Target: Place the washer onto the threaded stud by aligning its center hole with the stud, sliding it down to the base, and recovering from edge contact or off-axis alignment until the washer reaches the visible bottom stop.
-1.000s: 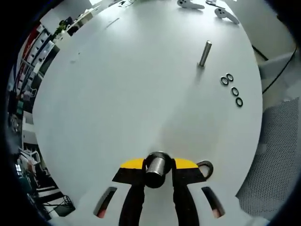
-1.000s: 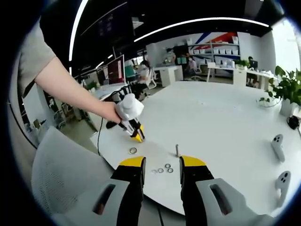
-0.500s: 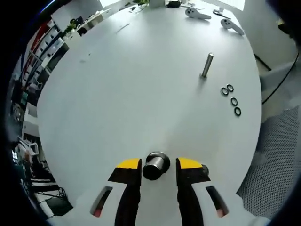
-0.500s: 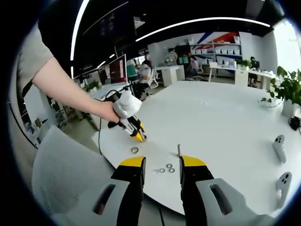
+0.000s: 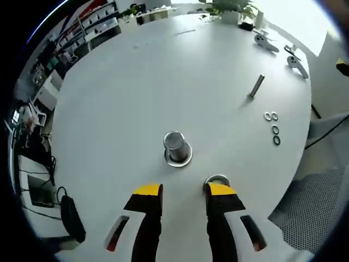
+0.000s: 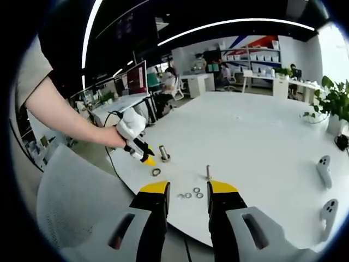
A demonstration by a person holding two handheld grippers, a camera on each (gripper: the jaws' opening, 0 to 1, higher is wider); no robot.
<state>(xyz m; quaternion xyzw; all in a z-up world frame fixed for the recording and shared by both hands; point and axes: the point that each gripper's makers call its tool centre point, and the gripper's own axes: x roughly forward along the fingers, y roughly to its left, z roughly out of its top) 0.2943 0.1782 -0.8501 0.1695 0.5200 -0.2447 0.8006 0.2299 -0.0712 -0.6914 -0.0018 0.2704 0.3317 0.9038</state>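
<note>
Rising from the bottom of each view, the grippers and what lies beyond them:

Left gripper (image 5: 183, 191): fingers parted, nothing between them, tips yellow, held just above the white surface (image 5: 125, 98). In the right gripper view it (image 6: 143, 158) sits in a person's hand (image 6: 117, 137) at the near left edge of the surface.

Right gripper (image 6: 184, 189): fingers spread apart and empty, hovering off the near edge of the surface (image 6: 256, 136).

Large washer (image 5: 217, 180): flat on the surface, just beside the left gripper's right fingertip, partly hidden by it. In the right gripper view it (image 6: 156, 172) lies just beside the left gripper's tip.

Stud (image 5: 175, 146): short metal cylinder standing upright on a round flange, just ahead of the left fingers, a little left of the large washer and apart from it. In the right gripper view it (image 6: 163, 153) stands just past the left gripper.

Small washers (image 5: 274, 129): four rings in a loose row, well to the right, near the surface edge; in the right gripper view three (image 6: 192, 194) show between the right fingers.

Metal rod (image 5: 256, 86): slim and upright, beyond the small washers.

Two white controllers (image 5: 278, 50): lying at the far right edge.

Potted plant (image 5: 229, 8): at the far edge of the surface.

Chair (image 6: 71, 202): grey mesh, beside the near edge.
</note>
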